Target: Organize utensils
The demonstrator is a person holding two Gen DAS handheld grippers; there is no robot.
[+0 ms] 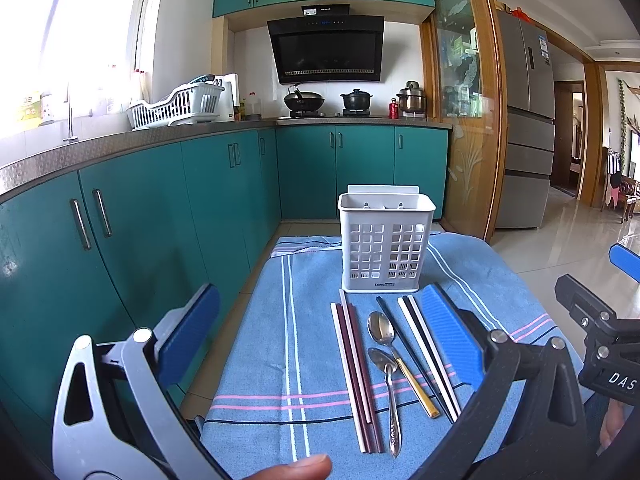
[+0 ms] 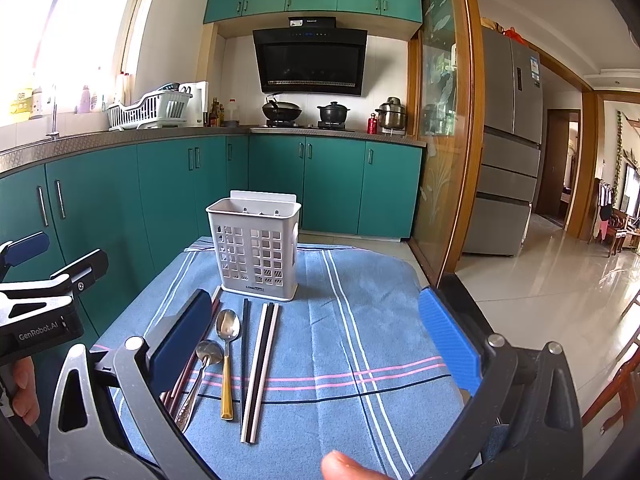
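Observation:
A white slotted utensil holder (image 1: pixel 385 242) (image 2: pixel 256 249) stands upright on a blue striped cloth (image 1: pixel 308 344) (image 2: pixel 360 332). In front of it lie dark red chopsticks (image 1: pixel 357 376), a gold-handled spoon (image 1: pixel 400 360) (image 2: pixel 227 360), a steel spoon (image 1: pixel 389 392) (image 2: pixel 200 376), one black chopstick (image 1: pixel 404 344) (image 2: pixel 244 344) and white-and-black chopsticks (image 1: pixel 430 356) (image 2: pixel 260 368). My left gripper (image 1: pixel 328 328) is open and empty, above the utensils. My right gripper (image 2: pixel 320 336) is open and empty, to the right of them. Each gripper shows at the edge of the other's view.
Teal kitchen cabinets (image 1: pixel 160 208) run along the left and back. The counter carries a dish rack (image 1: pixel 176 106), a wok and pots. A glass sliding door (image 1: pixel 464 120) and a fridge (image 1: pixel 524 120) stand at the right. Tiled floor lies beyond the cloth's right edge.

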